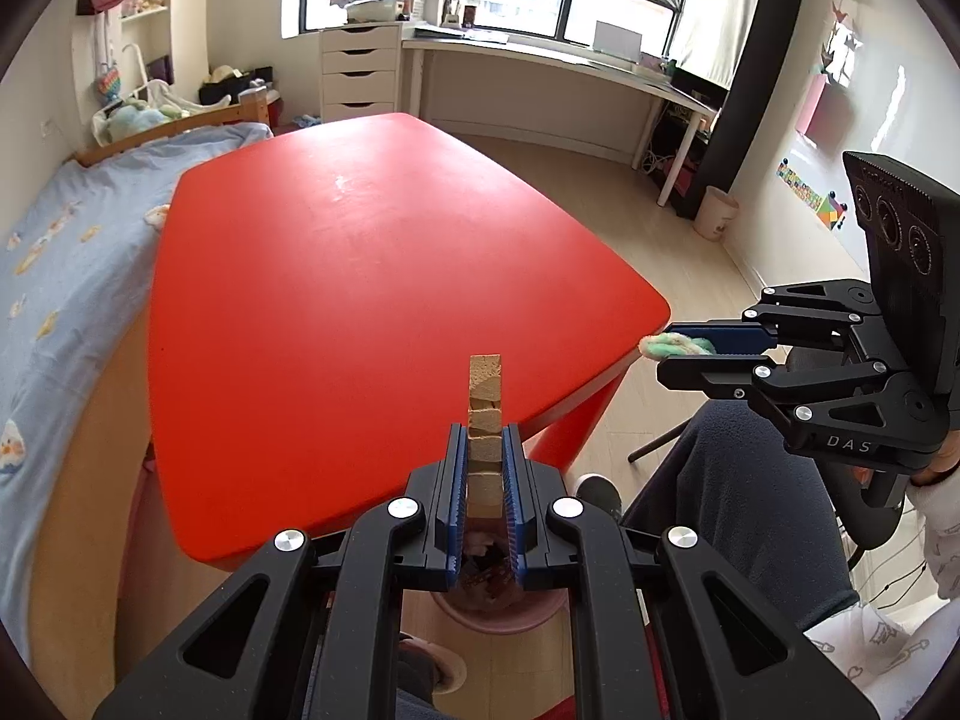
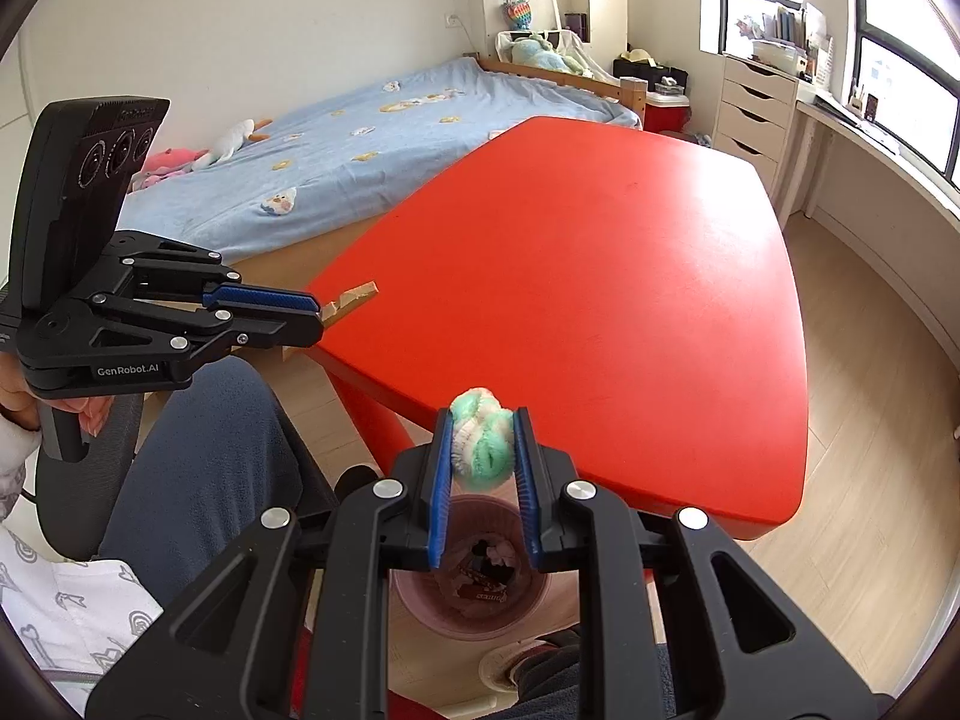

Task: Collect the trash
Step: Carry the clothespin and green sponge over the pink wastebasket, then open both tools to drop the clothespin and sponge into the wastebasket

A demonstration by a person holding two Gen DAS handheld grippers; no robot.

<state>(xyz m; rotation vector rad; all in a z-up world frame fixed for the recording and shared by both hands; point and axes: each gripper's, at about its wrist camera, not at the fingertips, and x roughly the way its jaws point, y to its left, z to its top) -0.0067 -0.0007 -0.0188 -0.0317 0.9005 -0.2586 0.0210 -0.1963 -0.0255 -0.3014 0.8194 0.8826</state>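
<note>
In the left wrist view, the left gripper [image 1: 485, 444] is rising from the bottom centre of the frame, its jaws clamping a tan strip [image 1: 485, 420] that is standing upright between the blue pads [image 1: 459, 480] and poking out above them. Behind it the red table [image 1: 360, 276] is filling the middle of the frame. Below the jaws, at the bottom centre, a pink bin [image 1: 510, 618] is showing with wrappers inside. At the right edge the right gripper [image 1: 657, 354] is pointing left, pinching a green-and-white fluffy wad [image 1: 672, 345] just off the table's right corner. A leg [image 1: 738, 498] in dark trousers is lying at the lower right. In the right wrist view, the right gripper [image 2: 482, 420] is coming up from the bottom centre, its jaws squeezing the wad [image 2: 483, 444] between its pads. The bin [image 2: 420, 600] is sitting directly beneath, at the bottom centre, by the table's [image 2: 600, 300] near edge. At the left the left gripper [image 2: 321, 312] is pointing right, gripping the strip [image 2: 351, 303], whose tip is jutting over the table's left corner. A bed [image 2: 360, 138] is lying at the upper left.
</note>
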